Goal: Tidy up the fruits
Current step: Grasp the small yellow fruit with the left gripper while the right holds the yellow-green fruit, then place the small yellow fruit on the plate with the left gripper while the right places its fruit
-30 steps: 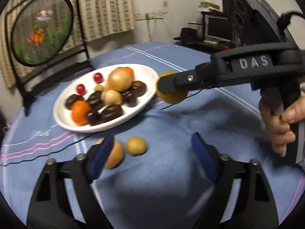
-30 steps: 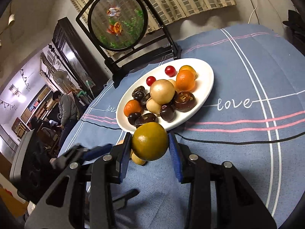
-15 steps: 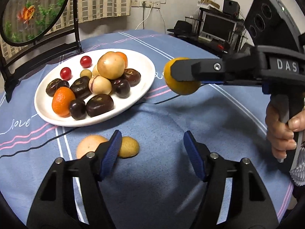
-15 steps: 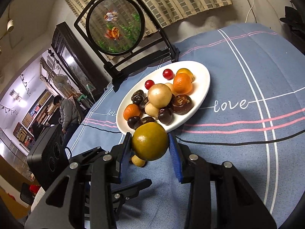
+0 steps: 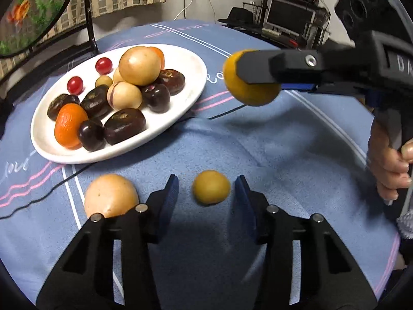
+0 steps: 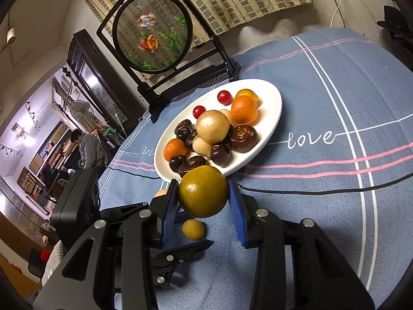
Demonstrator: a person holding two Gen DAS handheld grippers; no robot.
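Nearby, "love" [image 6: 311, 139] scripts the blue cloth [image 6: 335, 90] at the plate's [image 6: 273, 113] three o'clock; right claw [image 6: 204, 193] pinches a yellow-green citrus [image 6: 202, 191], left claw [image 5: 207, 193] closing around a small yellow fruit [image 5: 211, 187].

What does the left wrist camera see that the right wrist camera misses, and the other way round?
Only the left wrist view shows the hand gripping the right tool, a monitor on a desk behind, and the whole peach-coloured fruit on the cloth. Only the right wrist view shows a person in a side room and the word "love" in full. Both show the plate of fruit, the small yellow fruit between the left gripper's closing jaws, not yet touched, and the yellow-green fruit held by the right gripper.
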